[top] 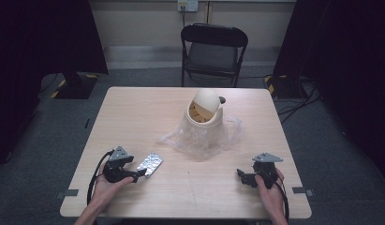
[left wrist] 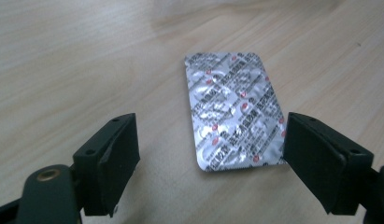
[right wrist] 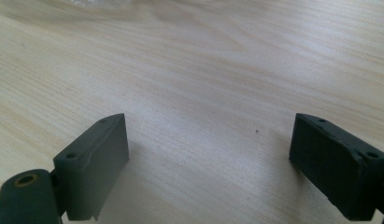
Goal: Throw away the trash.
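Note:
A silver blister pack with red print lies flat on the wooden table. My left gripper rests just left of it, open. In the left gripper view the blister pack sits between and just beyond the spread jaws of my left gripper, apart from both. My right gripper is open near the front right of the table. In the right gripper view my right gripper has bare wood between its jaws.
A small cream bin with a domed swing lid stands mid-table inside a crumpled clear plastic bag. A black folding chair stands beyond the far edge. Dark curtains flank the room.

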`<state>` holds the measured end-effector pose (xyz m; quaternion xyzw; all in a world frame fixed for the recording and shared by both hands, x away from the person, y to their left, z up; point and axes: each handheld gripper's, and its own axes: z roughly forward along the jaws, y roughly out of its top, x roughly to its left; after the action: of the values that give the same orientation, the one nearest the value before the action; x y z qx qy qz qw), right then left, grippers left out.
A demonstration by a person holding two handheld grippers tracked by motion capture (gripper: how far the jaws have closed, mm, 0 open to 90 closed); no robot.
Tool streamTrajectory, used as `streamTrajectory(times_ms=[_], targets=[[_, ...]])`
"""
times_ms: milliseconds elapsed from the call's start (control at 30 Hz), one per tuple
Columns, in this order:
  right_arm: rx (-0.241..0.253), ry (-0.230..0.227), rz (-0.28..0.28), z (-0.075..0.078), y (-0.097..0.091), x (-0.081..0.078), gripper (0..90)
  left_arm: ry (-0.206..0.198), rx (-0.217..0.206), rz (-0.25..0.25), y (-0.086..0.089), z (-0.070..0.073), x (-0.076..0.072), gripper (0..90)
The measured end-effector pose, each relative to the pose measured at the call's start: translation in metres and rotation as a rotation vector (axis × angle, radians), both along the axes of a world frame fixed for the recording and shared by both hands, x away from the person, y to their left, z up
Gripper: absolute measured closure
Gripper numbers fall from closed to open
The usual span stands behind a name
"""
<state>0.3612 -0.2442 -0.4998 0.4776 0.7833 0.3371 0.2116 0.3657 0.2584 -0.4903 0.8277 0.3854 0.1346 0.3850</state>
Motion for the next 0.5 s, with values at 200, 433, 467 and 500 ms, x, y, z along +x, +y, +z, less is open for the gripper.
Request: streamTrajectory(times_ms=[200,433,467,500], targets=[[0.000,0.000,0.000,0.000,0.000,0.000,10.8,0.002,-0.006,-0.013,-0.011,-0.005,-0.001,18.9],[0.000,0.000,0.000,0.000,0.000,0.000,10.8,-0.042,0.043,-0.004,-0.026,-0.010,-0.004,19.2],[0.000,0.000,0.000,0.000,0.000,0.000,10.8,-0.045,0.049,0.004,-0.028,-0.011,-0.005,19.2],[0.000,0.000,0.000,0.000,0.000,0.000,10.8,-0.046,0.055,0.003,-0.030,-0.010,-0.005,18.9]])
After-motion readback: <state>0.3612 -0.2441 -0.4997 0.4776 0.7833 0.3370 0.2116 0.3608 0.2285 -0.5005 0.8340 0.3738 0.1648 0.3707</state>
